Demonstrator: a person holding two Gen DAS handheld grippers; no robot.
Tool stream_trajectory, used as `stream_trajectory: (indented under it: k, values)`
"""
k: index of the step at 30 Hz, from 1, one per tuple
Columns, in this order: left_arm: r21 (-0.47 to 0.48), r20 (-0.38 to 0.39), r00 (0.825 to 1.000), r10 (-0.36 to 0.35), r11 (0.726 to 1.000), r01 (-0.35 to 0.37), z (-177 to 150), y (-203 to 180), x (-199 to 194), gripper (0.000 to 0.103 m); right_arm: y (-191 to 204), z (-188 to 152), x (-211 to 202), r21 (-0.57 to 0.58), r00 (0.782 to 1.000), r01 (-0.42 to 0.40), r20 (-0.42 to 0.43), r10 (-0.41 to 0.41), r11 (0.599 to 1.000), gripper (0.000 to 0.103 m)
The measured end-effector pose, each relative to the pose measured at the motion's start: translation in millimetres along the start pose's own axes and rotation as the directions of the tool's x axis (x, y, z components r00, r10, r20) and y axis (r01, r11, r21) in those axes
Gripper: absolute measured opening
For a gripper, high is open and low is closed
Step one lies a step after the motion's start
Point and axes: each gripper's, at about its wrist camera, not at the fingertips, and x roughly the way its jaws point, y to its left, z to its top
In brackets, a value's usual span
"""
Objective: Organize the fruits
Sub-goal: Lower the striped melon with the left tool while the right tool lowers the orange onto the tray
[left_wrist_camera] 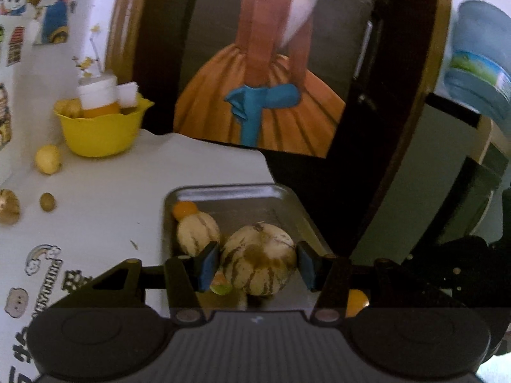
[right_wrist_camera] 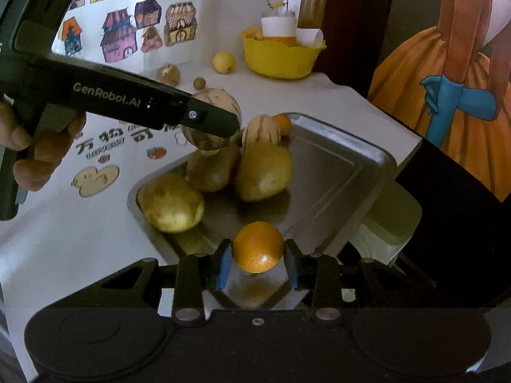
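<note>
— Two fruits are in hand at once. On the left, the left gripper [left_wrist_camera: 258, 263] has its blue pads against the flanks of a striped melon [left_wrist_camera: 258, 260], held over the near end of the metal tray [left_wrist_camera: 319, 233]. Is that a safe hold?

— I'd judge so. That melon looks firm-skinned and rounded, probably the heavier of the two, and the fingers [left_wrist_camera: 209, 265] sit at its widest girth, which is where I'd take it. Higher or lower, a smooth curve like that could squirt out.

— And to the right?

— The right gripper [right_wrist_camera: 258, 260] is clamped on an orange [right_wrist_camera: 258, 246], pads on opposite sides, above the tray's near edge. It looks light, with a slightly giving peel, so it needs only modest pressure.

— What else lies in the tray?

— A second striped melon [right_wrist_camera: 261, 131] and a small orange fruit [right_wrist_camera: 282, 123] at the far end, and three yellowish fruits [right_wrist_camera: 171, 202]. A yellow bowl [right_wrist_camera: 281, 59] stands well apart, beyond them.
</note>
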Motion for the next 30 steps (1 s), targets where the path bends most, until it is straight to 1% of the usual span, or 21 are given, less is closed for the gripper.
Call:
stream_trajectory:
  k: [9,15,18,20,24,30]
  values:
    - [0.096,-0.061,0.997,-0.041,0.994,0.046,-15,-24,9,0.056,-1,-11,-16,-0.047,0.999,0.036,0.008,-0.036,0.998,0.037]
    - [0.179,-0.086,0.995,-0.051,0.982,0.066,-23,-36,13,0.056,-17,-10,-21,-0.045,0.998,0.067,0.018,-0.066,0.997,0.037]
    - [0.223,-0.096,0.995,-0.04,0.973,0.061,-26,-42,14,0.056,-29,-5,-16,-0.054,0.996,0.09,0.033,-0.088,0.994,0.037]
    - [0.246,-0.107,0.994,-0.033,0.968,0.059,-27,-45,16,0.056,-38,-1,-13,-0.042,0.995,0.091,0.044,-0.09,0.995,0.037]
    - [0.27,-0.129,0.991,-0.023,0.961,0.057,-29,-49,20,0.056,-57,14,0,-0.013,0.995,0.084,0.051,-0.083,0.996,0.037]
    - [0.299,-0.152,0.988,-0.014,0.953,0.059,-32,-53,28,0.056,-65,35,24,0.002,0.997,0.058,0.044,-0.058,0.998,0.037]
